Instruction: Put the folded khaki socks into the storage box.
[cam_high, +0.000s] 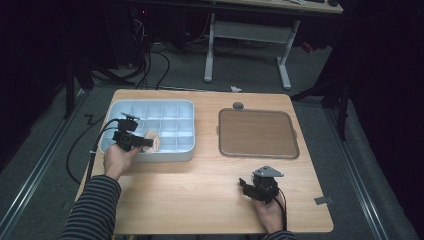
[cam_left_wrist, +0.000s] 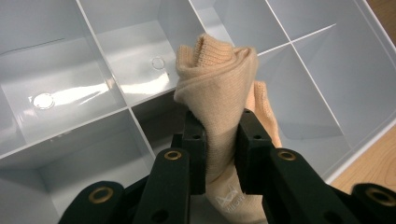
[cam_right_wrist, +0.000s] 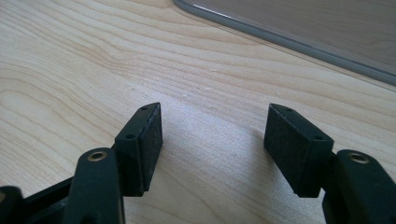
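The left gripper pinches a rolled beige sock tight between its 2 pads, above the divided pale-blue organizer tray; thin divider walls surround it. The right gripper rests spread wide and empty on the wooden tabletop, near the brown tray.

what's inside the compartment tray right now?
The compartment tray looks bare apart from a rolled beige sock, held over its near cells by the left claw. The sock hides the cell floor beneath it.
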